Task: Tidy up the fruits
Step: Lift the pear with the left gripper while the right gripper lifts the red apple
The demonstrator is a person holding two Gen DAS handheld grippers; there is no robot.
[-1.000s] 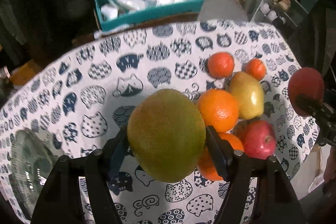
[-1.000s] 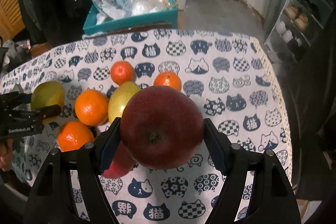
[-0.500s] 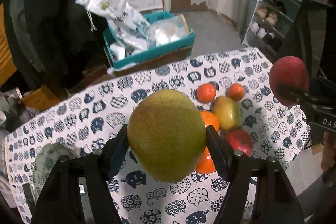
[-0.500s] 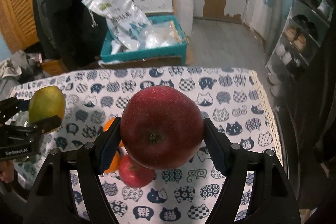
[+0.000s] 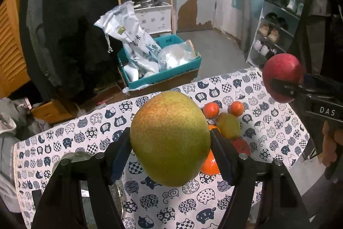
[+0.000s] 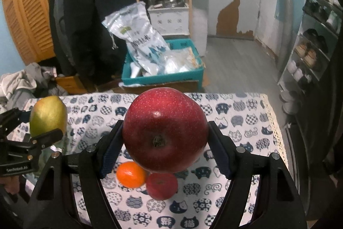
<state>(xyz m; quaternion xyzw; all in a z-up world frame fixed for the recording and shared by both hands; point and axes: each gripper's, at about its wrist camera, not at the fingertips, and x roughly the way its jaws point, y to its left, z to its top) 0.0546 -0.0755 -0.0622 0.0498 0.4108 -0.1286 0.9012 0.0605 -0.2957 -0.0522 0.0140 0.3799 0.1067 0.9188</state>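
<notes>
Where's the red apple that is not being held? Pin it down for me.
In the right wrist view, the loose red apple lies on the cat-print tablecloth, touching an orange on its left, below the held red apple.

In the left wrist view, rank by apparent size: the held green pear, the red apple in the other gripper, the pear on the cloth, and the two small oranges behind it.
1. Green pear, though it is nearest the lens.
2. Red apple.
3. Pear on the cloth.
4. Two small oranges: alike, unranked.
</notes>
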